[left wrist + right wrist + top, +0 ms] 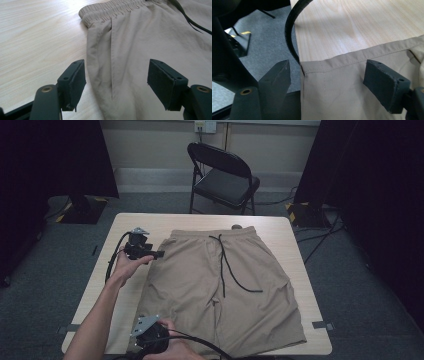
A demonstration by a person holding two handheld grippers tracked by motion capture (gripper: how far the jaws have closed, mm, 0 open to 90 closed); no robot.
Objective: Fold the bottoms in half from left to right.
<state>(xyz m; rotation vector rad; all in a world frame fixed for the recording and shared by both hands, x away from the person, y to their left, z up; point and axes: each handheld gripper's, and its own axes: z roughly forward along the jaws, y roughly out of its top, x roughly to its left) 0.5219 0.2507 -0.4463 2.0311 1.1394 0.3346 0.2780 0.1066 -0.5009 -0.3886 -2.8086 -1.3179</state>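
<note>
high view: both grippers' fingers apart, left gripper [159, 254] and right gripper [150, 336] at khaki shorts [225, 290]

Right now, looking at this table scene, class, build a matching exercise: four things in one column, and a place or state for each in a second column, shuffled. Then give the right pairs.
Things:
1. khaki shorts
2. black drawstring
3. folding chair
4. left claw

Places or states:
A. stands on the floor beyond the table
B. open over the side seam near the waistband
C. spread flat on the table
D. trails down from the waistband over the fabric

Pairs: 1-C, 2-D, 3-A, 4-B
</note>
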